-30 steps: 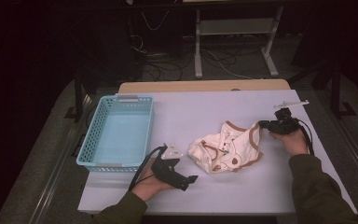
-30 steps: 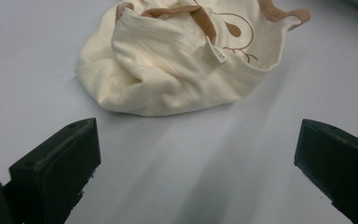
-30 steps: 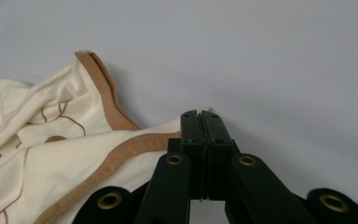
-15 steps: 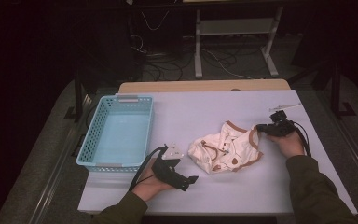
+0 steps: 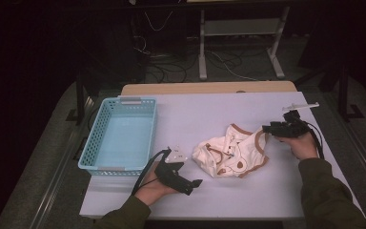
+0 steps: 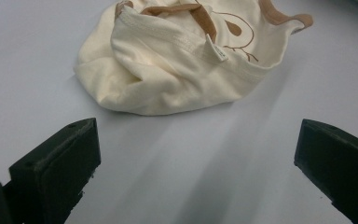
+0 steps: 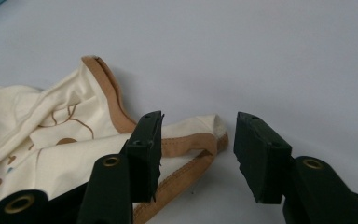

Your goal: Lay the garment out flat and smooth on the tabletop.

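A cream garment [image 5: 231, 152] with brown trim lies crumpled on the white table [image 5: 195, 114], right of its middle. My right gripper [image 5: 268, 128] is at the garment's right edge, held level and pointing left. In the right gripper view its jaws have just been opening; the right gripper [image 7: 198, 140] straddles a brown-trimmed corner [image 7: 186, 142] of the garment [image 7: 51, 140] without pressing on it. My left gripper [image 5: 195, 183] rests near the front edge, left of the garment. The left gripper [image 6: 198, 135] is open wide with bare table between its jaws, and the garment [image 6: 177, 60] lies ahead of it.
An empty light blue basket [image 5: 95, 143] stands at the table's left side. A thin white bar [image 5: 300, 106] lies at the far right, behind the right hand. Dark floor, cables and a metal frame are beyond the far edge.
The right gripper has edged left to the garment's right edge. The left hand and the garment have not moved.
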`<state>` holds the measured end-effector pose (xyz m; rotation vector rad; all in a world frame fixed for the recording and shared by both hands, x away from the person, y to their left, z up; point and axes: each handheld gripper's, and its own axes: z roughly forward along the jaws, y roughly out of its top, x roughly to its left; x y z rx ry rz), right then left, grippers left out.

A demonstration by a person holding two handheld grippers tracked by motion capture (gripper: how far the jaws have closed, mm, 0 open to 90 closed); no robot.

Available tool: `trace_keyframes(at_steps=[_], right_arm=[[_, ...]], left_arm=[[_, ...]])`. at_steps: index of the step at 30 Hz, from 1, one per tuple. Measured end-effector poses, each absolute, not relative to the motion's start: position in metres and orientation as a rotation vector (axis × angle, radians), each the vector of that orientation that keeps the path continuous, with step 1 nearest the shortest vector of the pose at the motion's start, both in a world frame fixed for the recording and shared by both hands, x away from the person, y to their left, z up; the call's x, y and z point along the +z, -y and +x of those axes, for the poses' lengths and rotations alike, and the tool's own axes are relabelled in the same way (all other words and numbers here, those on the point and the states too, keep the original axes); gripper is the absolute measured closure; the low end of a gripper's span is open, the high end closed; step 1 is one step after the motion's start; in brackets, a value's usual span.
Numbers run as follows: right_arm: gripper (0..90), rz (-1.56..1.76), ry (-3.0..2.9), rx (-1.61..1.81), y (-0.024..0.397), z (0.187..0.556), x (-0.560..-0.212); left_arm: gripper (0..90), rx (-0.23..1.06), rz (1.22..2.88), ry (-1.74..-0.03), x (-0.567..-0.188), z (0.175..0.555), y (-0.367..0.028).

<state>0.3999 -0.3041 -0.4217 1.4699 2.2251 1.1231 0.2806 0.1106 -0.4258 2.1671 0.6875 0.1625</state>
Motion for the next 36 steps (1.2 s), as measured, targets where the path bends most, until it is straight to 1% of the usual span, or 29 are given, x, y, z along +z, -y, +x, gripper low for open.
trace_keyframes(at_steps=[12,24,30,36], right_arm=[[48.9,1.408,-2.262,1.119,0.3,0.383,-0.406],[49.5,1.37,-2.32,1.097,0.297,0.365,-0.405],[51.0,1.369,-2.355,1.082,0.299,0.353,-0.409],[55.1,1.355,-2.383,1.07,0.299,0.343,-0.412]], left_arm=[[0.0,0.164,2.166,-0.689,-0.425,0.281,-0.112],[0.0,0.164,2.166,-0.689,-0.425,0.281,-0.112],[0.0,0.166,2.17,-0.689,-0.425,0.281,-0.113],[0.0,0.164,2.162,-0.698,-0.425,0.281,-0.112]])
